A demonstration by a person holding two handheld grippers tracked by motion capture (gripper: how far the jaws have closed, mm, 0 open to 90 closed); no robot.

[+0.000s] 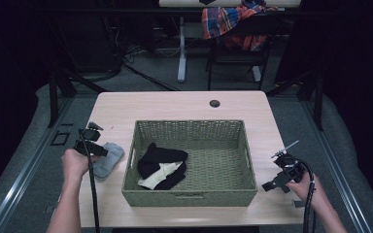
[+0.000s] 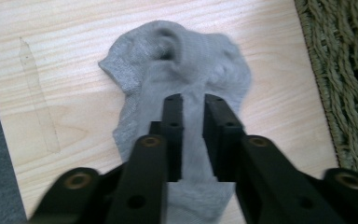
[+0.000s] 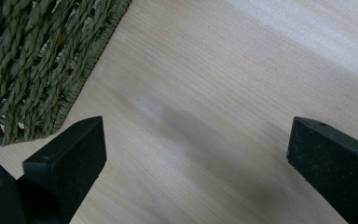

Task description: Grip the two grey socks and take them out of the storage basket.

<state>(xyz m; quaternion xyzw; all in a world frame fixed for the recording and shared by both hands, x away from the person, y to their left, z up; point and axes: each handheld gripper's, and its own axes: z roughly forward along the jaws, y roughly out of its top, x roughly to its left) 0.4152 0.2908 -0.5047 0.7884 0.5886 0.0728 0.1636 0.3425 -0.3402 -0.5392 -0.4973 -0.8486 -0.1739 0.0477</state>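
a: two grippers on the table, one per hand. my left gripper (image 2: 192, 100) is down on the grey sock (image 2: 182, 70). its fingers (image 2: 172, 126) stand only slightly apart, a narrow gap with a strip of sock fabric running up between them. whether the pads actually press that fabric i cannot tell.

b: where does the sock lie against those fingers?

a: most of it bunches up beyond the fingertips, the rest runs back under and between them. it lies flat on the wooden table (image 2: 65, 60), off the fingers' right side from the woven basket (image 2: 349, 93), not touching it as far as i can see. in the high view the sock (image 1: 108, 158) sits just outside the basket's (image 1: 189, 196) left wall.

b: right side?

a: my right gripper (image 3: 196, 149) is held over bare table, fingers (image 3: 70, 158) wide apart, nothing between them. a corner of the basket sits beyond its left finger. in the high view that gripper (image 1: 285, 171) is to the right of the basket, with black and cream garments (image 1: 162, 167) lying inside it.
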